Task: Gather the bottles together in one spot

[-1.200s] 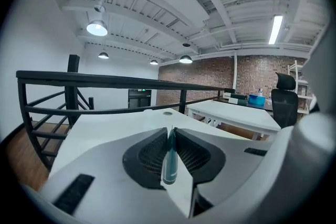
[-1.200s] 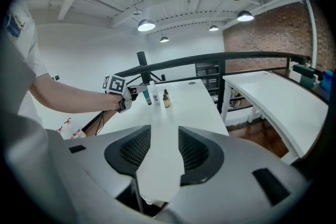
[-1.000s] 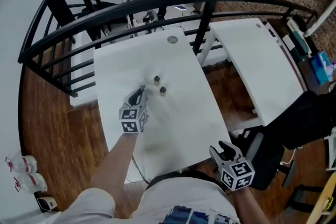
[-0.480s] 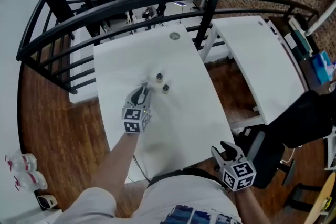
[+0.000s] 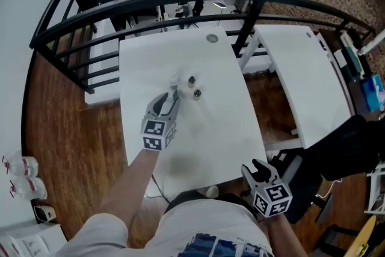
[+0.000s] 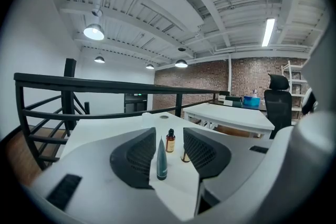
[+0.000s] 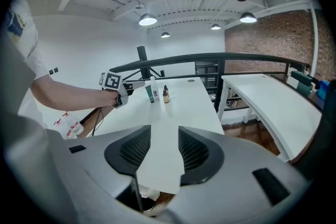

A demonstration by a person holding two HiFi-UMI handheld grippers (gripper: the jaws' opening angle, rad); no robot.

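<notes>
Left gripper view: teal tube [image 6: 161,161] upright

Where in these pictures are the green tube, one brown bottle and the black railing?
green tube [image 6: 161,161]: left gripper view, middle of its body.
brown bottle [image 6: 170,144]: left gripper view, on its label.
black railing [image 6: 105,83]: left gripper view, on the top bar.

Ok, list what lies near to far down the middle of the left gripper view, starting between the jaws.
Nearest first: teal tube bottle → amber dropper bottle → black railing → brick wall.
</notes>
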